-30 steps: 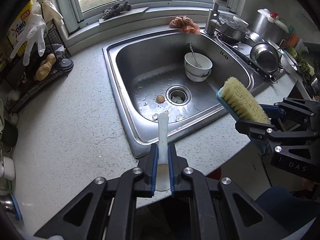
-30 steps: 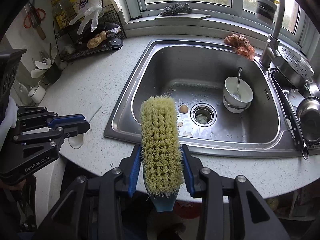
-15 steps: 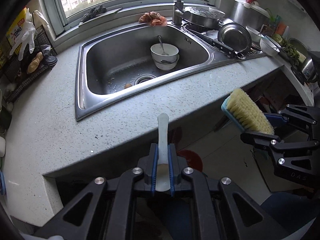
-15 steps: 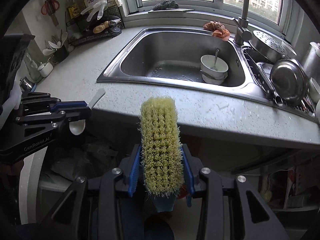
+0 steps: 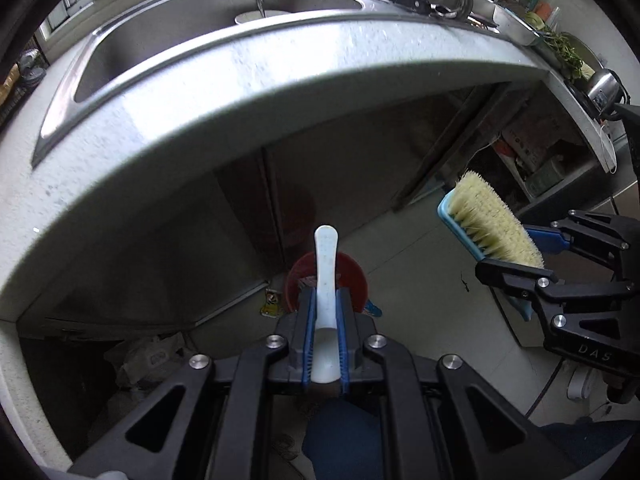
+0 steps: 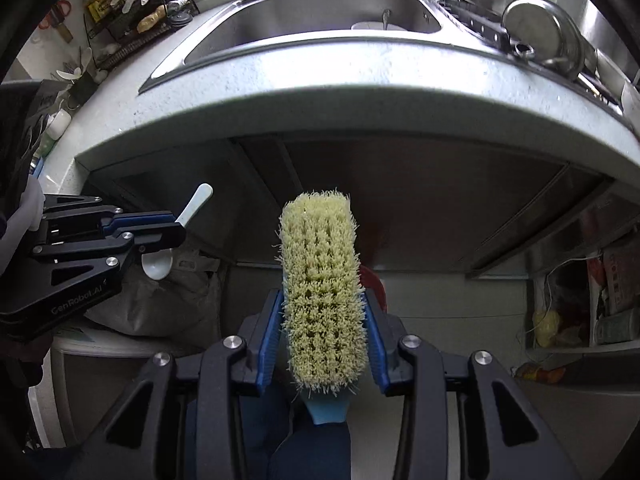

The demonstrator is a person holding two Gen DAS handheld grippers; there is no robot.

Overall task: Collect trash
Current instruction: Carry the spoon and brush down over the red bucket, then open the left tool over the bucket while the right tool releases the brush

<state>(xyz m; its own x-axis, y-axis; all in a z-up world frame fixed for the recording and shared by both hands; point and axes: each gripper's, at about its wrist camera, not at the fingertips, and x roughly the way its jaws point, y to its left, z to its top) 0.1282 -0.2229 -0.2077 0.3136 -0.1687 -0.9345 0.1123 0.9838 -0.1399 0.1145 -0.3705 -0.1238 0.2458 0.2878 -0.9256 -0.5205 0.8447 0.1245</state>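
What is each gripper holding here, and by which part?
The left gripper is shut on a white spoon, clamped where handle meets bowl, handle pointing forward. The right gripper grips a scrub brush by the sides of its blue back, bristles up.

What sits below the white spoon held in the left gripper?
A red bin on the floor lies below the white spoon; some scraps show inside, but the left gripper covers most of its contents.

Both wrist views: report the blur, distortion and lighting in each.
Left wrist view: the countertop edge bows into a strong fisheye arc and looks smeared, while the white spoon in the left claw stays sharp; the space under the counter is dim. Right wrist view: the same bowing, a bright counter rim, the scrub brush crisp, dark vignetted corners.
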